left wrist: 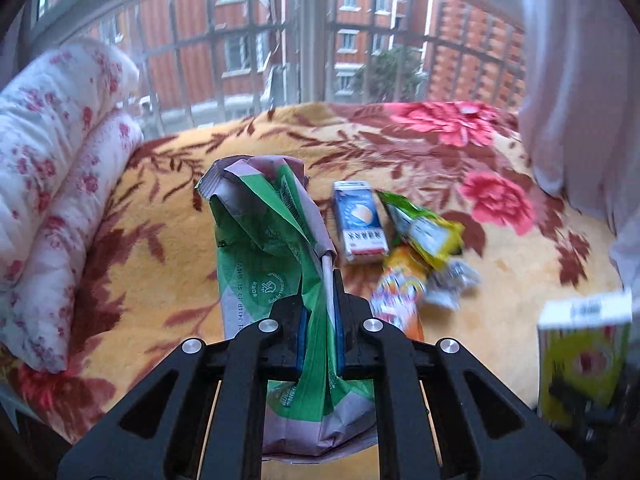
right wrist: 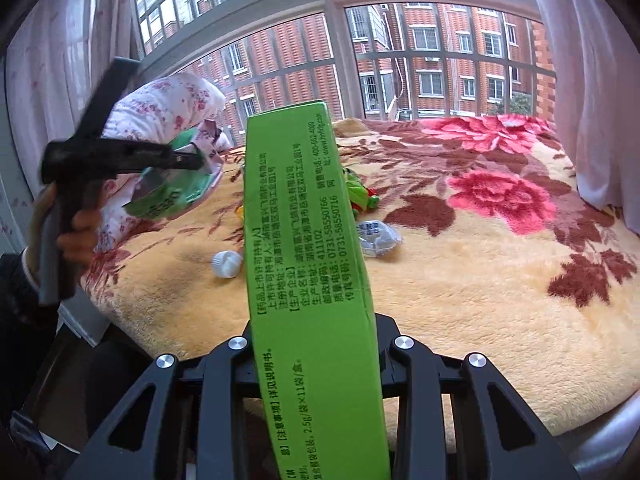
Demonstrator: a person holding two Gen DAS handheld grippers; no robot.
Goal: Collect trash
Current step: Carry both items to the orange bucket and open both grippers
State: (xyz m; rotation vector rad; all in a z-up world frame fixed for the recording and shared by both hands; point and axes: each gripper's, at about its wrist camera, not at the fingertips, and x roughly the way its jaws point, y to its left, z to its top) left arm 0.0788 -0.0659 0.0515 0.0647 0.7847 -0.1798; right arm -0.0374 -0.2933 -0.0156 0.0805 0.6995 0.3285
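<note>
Trash: left gripper [left wrist: 319, 320] has its jaws pinching a crumpled green-and-grey bag [left wrist: 264, 248], held up off the blanket [left wrist: 500, 280] on the side nearest the rolled floral quilt [left wrist: 52, 184]. Right gripper [right wrist: 318, 364] has its jaws pressed against a green medicine box [right wrist: 308, 240], held upright above the blanket's near edge. In the right wrist view, the left gripper [right wrist: 192, 160] with its bag [right wrist: 176, 192] sits over the blanket's left edge, beside the quilt [right wrist: 168, 100].

Still lying mid-blanket: blue-and-white carton [left wrist: 360, 220], yellow-green wrapper [left wrist: 424, 226] just beside it, orange packet [left wrist: 400, 292] partly under the wrapper, crumpled clear wrapper [left wrist: 452, 280]. A white cap [right wrist: 227, 264] lies nearer the near edge, half hidden by the box. Window bars [left wrist: 312, 32] run behind the far edge.
</note>
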